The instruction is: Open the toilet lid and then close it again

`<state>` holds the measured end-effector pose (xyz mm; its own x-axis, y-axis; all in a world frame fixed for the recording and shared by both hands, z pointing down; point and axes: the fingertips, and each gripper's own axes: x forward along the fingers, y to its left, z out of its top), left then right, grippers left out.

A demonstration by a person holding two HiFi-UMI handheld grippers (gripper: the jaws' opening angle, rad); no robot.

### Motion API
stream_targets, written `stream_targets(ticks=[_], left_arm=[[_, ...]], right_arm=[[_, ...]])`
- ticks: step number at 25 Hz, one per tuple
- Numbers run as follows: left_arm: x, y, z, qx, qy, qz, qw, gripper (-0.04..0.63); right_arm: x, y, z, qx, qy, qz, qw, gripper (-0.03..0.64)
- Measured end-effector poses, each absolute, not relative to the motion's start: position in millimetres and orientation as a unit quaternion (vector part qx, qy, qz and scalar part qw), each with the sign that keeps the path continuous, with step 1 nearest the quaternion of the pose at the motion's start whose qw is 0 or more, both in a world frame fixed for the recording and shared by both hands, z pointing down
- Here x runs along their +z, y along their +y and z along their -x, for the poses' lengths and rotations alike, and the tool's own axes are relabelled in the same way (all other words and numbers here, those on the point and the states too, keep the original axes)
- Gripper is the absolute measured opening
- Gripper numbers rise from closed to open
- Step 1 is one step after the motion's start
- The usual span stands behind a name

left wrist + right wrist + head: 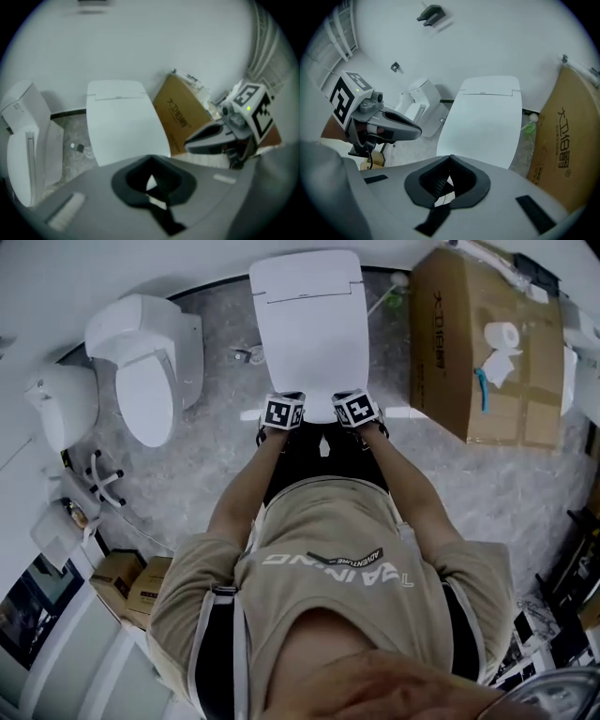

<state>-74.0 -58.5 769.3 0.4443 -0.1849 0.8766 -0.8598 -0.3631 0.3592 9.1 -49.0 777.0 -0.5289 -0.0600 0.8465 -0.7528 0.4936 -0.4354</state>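
Note:
The white toilet [309, 324] stands against the wall with its flat lid [119, 122] down; the lid [487, 117] also fills the middle of the right gripper view. Both grippers sit side by side at the lid's front edge. My left gripper [284, 409] is at the front left and my right gripper [354, 407] at the front right. In its own view the left gripper [150, 159] has its jaws closed to a point just over the lid's near edge. The right gripper [450, 158] looks the same. Nothing shows between either pair of jaws.
A second white toilet [150, 371] stands to the left, with another white fixture [61, 404] beyond it. A large cardboard box [478, 343] with a paper roll [502, 337] on top stands close on the right. Small boxes [131, 582] lie at lower left.

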Motion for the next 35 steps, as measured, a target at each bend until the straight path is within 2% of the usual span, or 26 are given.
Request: stream_targets(ticks=[7, 11, 18, 22, 29, 35], left_arm=[[704, -93, 81, 0.347, -0.397, -0.763, 0.374, 0.003], [652, -124, 84, 0.317, -0.424, -0.791, 0.306, 0.003], [569, -179, 90, 0.238, -0.456, -0.822, 0.242, 0.003], [504, -205, 98, 0.182, -0.478, -0.835, 0.204, 0.003], [389, -240, 102, 0.116, -0.489, -0.860, 0.093, 0.003], [346, -252, 96, 0.074, -0.489, -0.868, 0.055, 0.003]], right_arm=[[725, -82, -6, 0.389, -0.791, -0.327, 0.342, 0.011], [671, -117, -8, 0.335, -0.814, -0.377, 0.289, 0.011], [584, -174, -1, 0.239, -0.853, -0.407, 0.224, 0.011], [522, -192, -1, 0.197, -0.868, -0.421, 0.176, 0.011], [413, -224, -2, 0.115, -0.882, -0.445, 0.108, 0.011], [347, -239, -3, 0.084, -0.889, -0.448, 0.051, 0.011]])
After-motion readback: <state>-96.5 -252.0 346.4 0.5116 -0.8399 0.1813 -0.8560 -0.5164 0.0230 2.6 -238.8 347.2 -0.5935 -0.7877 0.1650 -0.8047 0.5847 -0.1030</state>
